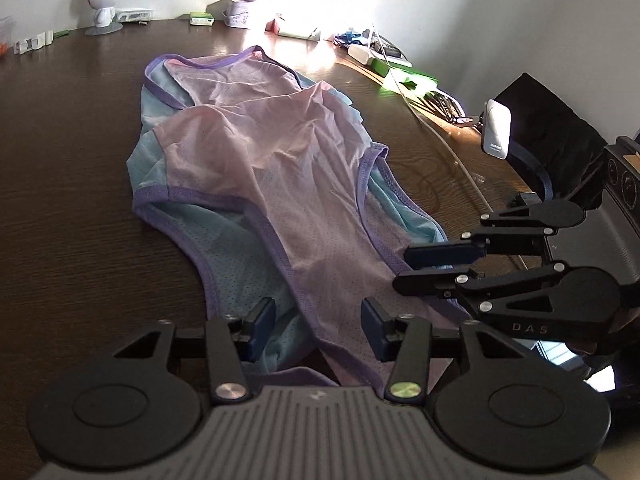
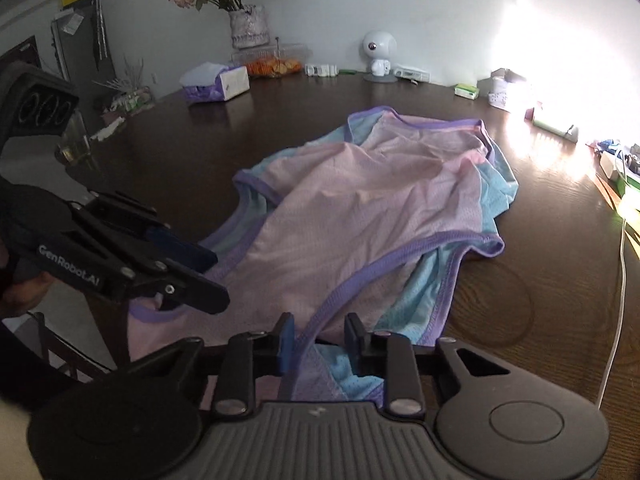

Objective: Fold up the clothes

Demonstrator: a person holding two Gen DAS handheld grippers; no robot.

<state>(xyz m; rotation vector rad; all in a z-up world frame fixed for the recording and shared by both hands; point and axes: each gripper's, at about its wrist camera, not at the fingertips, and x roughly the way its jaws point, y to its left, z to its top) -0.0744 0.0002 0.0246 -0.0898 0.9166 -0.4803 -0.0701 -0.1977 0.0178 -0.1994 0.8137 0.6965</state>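
Nearest the lens, the pink-and-blue mesh garment [image 1: 280, 168] lies spread lengthwise on the dark desk [image 1: 72, 184], its near hem at both grippers, ready for folding. Left gripper [image 1: 318, 330] stands open over that hem. Right gripper [image 2: 318, 342] looks parted, purple trim between its fingers, apparently unpinched.

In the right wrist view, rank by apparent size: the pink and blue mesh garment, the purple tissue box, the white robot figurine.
1. Pink and blue mesh garment with purple trim, by far the largest.
2. Purple tissue box.
3. White round-headed robot figurine, a little smaller than the box; both stand far back, so that order is close.
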